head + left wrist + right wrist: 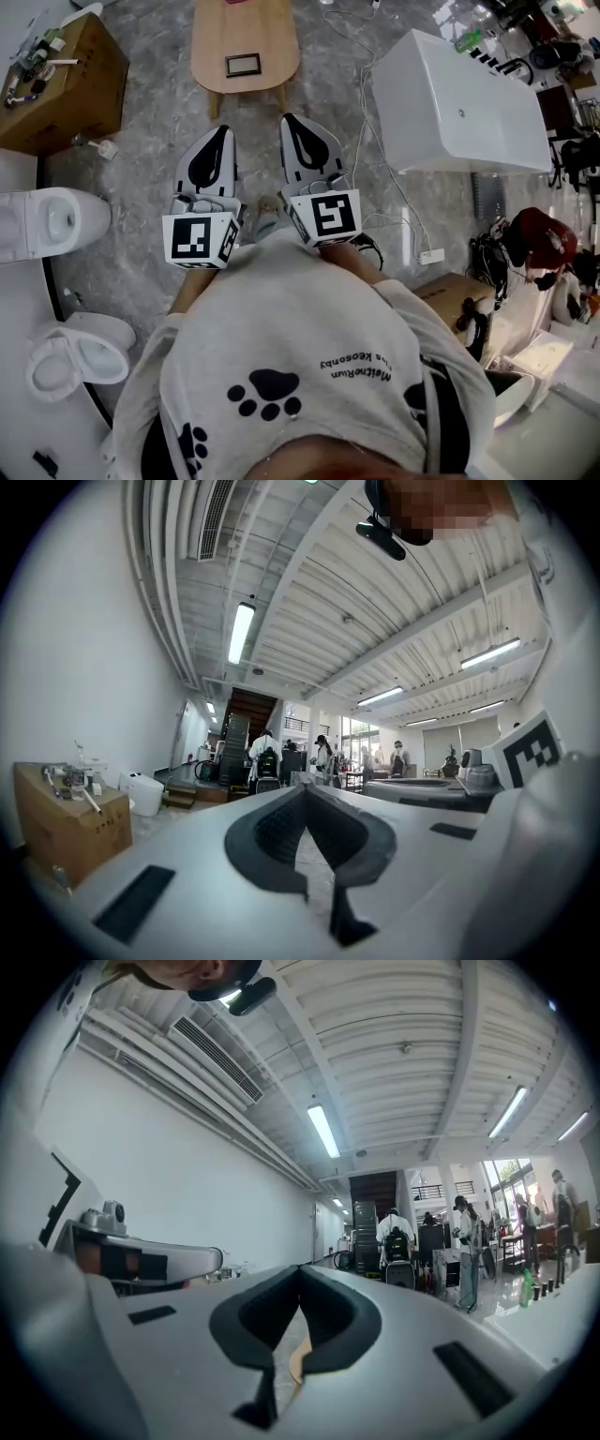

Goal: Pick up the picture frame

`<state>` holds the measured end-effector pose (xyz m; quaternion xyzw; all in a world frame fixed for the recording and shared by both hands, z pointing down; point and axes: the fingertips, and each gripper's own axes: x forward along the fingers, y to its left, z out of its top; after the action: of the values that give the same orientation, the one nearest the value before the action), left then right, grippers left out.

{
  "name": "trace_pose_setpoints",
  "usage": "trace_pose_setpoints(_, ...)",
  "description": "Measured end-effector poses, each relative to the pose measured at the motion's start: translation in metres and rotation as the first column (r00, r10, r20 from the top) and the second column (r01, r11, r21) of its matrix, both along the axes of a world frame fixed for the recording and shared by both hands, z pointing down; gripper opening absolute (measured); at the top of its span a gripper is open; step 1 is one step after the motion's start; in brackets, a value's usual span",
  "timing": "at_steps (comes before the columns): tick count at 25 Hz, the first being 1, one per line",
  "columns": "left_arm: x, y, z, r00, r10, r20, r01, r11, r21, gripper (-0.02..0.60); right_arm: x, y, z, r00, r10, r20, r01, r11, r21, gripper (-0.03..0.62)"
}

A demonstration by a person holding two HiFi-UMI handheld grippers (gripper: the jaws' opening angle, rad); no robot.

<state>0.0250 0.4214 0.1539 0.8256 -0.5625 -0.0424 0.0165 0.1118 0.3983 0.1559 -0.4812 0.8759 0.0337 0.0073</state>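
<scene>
Grey marble floor (141,112), wooden table (246,37), white bathtub (459,108).

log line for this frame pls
phase: pre-grasp | left gripper: shut, empty | right gripper: shut, empty | picture frame: on wooden table, untouched, ahead of both grippers

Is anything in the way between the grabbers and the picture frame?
Nothing I can see. The frame lies on the wooden table, ahead of the left gripper and right gripper, both shut and empty. Only floor shows between them and the table.
</scene>
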Motion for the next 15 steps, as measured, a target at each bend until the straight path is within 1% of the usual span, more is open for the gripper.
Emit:
trace_pose_setpoints(7, 0.002, -0.054, 0.002, 0.998, -0.060, 0.008, 0.060, 0.998, -0.002, 0.006, 0.007, -0.062, 0.002, 0.998, -0.057, 0.033, 0.057, 0.998, -0.005, 0.009)
trace_pose_setpoints(15, -0.001, -0.085, 0.005, 0.995, -0.099, 0.019, 0.099, 0.995, -0.019, 0.005, 0.009, -0.095, 0.007, 0.995, -0.091, 0.043, 0.092, 0.995, -0.026, 0.009)
